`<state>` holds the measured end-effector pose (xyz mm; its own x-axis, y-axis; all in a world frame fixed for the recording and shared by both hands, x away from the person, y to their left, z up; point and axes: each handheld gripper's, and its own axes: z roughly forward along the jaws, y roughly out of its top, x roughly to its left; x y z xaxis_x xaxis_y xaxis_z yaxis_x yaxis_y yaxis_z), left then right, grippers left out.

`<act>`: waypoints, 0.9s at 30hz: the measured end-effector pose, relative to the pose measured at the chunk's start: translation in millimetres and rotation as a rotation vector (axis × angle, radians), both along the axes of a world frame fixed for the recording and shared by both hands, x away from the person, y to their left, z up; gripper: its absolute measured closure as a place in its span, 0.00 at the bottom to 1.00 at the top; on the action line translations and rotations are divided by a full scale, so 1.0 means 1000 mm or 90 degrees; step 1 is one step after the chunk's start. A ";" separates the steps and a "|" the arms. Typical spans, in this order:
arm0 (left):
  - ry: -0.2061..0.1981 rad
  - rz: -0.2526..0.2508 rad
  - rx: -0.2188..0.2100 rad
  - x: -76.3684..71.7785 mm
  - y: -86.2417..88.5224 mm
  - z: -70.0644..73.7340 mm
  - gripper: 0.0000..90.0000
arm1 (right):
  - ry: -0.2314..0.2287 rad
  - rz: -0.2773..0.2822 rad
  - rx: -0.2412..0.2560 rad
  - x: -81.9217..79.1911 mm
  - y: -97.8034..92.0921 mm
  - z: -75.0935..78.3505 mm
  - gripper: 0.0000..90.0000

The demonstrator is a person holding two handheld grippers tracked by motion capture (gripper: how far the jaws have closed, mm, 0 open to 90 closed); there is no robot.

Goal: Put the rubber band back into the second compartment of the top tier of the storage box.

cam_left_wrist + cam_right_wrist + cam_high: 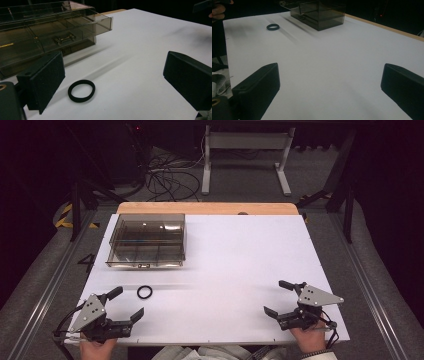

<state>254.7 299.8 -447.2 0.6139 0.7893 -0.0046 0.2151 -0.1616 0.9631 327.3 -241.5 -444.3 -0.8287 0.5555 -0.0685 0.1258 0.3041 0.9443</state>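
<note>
Black ring (144, 292), smoky translucent box (147, 240)

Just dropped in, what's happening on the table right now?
A person holds a gripper in each hand at the near edge of the white table. The left gripper is open, close to a black ring lying flat in front of a smoky clear drawer box, whose drawer is slightly pulled out. The right gripper is open and empty.
</note>
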 end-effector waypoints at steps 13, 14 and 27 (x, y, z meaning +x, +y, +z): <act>0.004 -0.015 0.016 0.006 -0.004 0.007 0.06 | 0.005 0.002 -0.003 0.000 0.000 -0.001 0.03; 0.005 -0.020 0.019 0.007 -0.005 0.008 0.07 | 0.007 0.003 -0.003 0.000 0.001 -0.001 0.03; 0.021 -0.041 0.036 0.022 -0.013 0.015 0.08 | 0.012 0.004 -0.006 0.001 0.001 -0.002 0.04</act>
